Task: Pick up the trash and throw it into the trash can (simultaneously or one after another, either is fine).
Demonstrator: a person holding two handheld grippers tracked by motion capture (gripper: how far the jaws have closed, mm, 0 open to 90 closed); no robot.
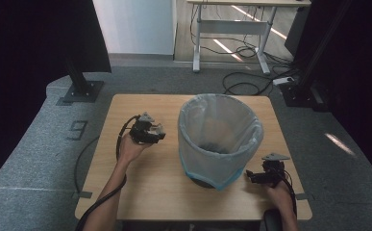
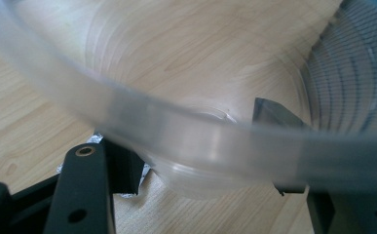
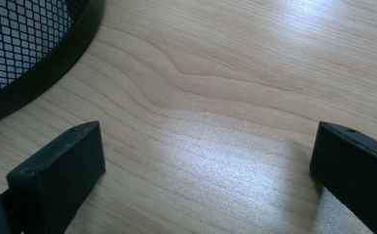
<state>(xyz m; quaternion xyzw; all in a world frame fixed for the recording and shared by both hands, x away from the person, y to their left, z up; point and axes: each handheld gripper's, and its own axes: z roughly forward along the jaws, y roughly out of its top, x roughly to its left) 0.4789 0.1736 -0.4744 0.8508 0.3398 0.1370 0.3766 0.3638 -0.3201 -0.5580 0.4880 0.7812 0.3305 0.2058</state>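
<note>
Best handling, I'd judge: keep the clear plastic cup (image 2: 196, 141) level, lift it over the rim of the lined mesh bin (image 1: 219, 139) at frame centre, then let go.

Left hand-held gripper (image 1: 147, 131), centre-left, was clamped on the cup w/ jaws at the walls. Right hand-held gripper (image 1: 265, 175), lower right, stood wide apart, empty, over the bench (image 3: 225, 73).

Your left gripper (image 1: 158, 132) is black and holds a clear, colourless cup (image 2: 210, 141). Beside your right gripper (image 1: 252, 176), also black, stands a black diamond-mesh bin (image 3: 15, 44) lined with a translucent whitish bag (image 1: 220, 126), blue-edged at its hem. The surface (image 1: 150, 187) under both is pale wood-grain.
</note>
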